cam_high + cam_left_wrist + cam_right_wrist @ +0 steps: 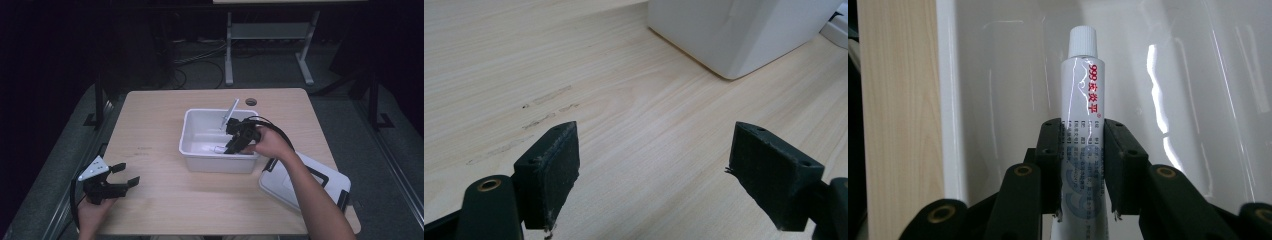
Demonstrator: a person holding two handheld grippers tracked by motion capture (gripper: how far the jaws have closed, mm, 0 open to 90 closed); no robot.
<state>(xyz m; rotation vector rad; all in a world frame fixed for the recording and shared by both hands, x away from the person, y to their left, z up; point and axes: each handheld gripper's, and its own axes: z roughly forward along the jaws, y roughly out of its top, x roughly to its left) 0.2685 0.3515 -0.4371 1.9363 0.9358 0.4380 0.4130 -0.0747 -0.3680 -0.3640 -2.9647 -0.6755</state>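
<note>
Tube [1081,120] is clamped in right gripper [1083,167] inside the bin [195,155], its long axis in line with the jaws, cap pointed away; left gripper [119,176], gaping, is held well left of the bin.

- The left gripper [121,176] rests low at the near left, held from below by the left hand [91,212], its jaws spread wide with nothing between them.
- The right forearm [315,200] reaches forward and leftward from the bottom right.
- The right hand [270,142] tips the right gripper [1083,165] downward, its jaws pressed in on both sides of a tube [1083,100].
</note>
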